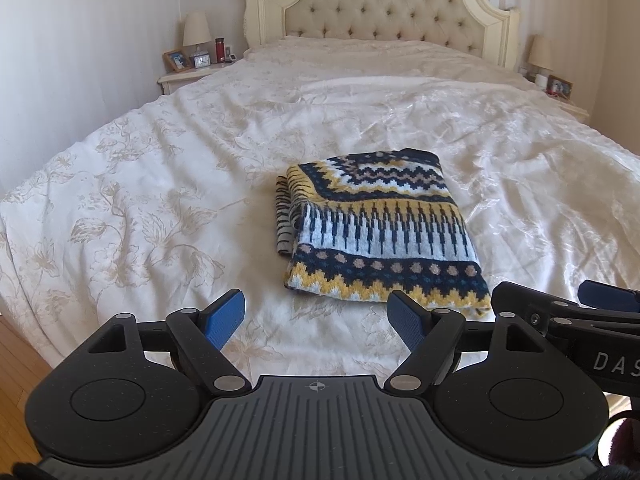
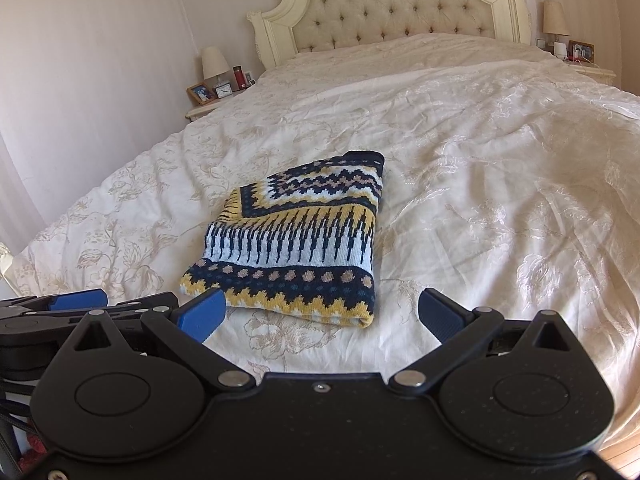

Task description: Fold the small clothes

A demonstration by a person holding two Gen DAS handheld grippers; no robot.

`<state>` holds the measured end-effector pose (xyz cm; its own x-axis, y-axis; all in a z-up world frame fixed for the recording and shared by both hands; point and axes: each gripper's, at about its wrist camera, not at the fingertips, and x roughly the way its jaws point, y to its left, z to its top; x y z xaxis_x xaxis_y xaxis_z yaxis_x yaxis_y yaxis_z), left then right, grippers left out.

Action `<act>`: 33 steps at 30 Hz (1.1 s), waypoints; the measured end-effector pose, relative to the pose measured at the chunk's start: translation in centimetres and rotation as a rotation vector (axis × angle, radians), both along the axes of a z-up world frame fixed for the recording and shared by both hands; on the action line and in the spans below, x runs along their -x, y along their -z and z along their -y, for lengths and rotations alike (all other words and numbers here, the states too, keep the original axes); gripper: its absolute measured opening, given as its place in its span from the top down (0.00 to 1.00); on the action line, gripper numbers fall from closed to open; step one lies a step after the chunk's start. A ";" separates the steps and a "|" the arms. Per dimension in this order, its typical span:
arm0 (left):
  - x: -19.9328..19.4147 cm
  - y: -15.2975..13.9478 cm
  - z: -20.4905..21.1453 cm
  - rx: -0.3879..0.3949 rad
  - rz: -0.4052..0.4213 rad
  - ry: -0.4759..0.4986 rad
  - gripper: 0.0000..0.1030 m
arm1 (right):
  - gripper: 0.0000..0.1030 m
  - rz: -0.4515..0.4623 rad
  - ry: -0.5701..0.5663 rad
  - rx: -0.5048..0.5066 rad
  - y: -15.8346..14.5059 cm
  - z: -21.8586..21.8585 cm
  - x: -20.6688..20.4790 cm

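We see both tongs spread wide, empty; left tongs (image 1: 316,316) view alone shows sweater's (image 1: 380,232) striped underlayer poking out.

Open bedspread around one folded knit

Ahead of the left tongs (image 1: 316,316), spread wide and empty, the bed (image 1: 160,200) lies bare; the folded sweater (image 1: 380,232) sits just ahead of their right finger. The right tongs (image 2: 320,316), also spread, crowd close on the left pair's right side, with free cover to their own right.
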<state>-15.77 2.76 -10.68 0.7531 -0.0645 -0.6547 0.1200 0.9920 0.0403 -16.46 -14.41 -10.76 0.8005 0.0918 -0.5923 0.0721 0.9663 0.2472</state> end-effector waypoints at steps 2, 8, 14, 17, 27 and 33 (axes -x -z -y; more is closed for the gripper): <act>0.0 0.0 0.0 -0.001 0.001 -0.001 0.25 | 0.01 0.000 0.000 0.001 0.0 0.0 0.0; 0.0 -0.1 -0.3 -0.003 0.012 -0.010 0.25 | 0.01 0.003 0.007 0.001 0.0 0.2 0.1; -0.4 -0.1 -1.0 0.002 0.015 -0.032 0.25 | 0.01 -0.006 0.012 0.003 0.3 0.2 -0.1; -0.5 -0.1 -1.4 0.000 0.013 -0.038 0.25 | 0.01 -0.008 0.015 0.009 0.3 0.2 -0.1; -0.6 0.2 -1.7 -0.014 0.007 -0.034 0.25 | 0.01 -0.006 0.026 0.012 0.3 0.4 -0.1; -0.7 0.3 -1.6 -0.018 0.003 -0.026 0.25 | 0.01 -0.004 0.024 0.015 0.2 0.3 -0.1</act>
<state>-15.11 4.36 -10.99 0.7561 -0.0331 -0.6536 0.0942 0.9938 0.0587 -16.32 -14.76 -10.98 0.7999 0.0631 -0.5968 0.0967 0.9679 0.2319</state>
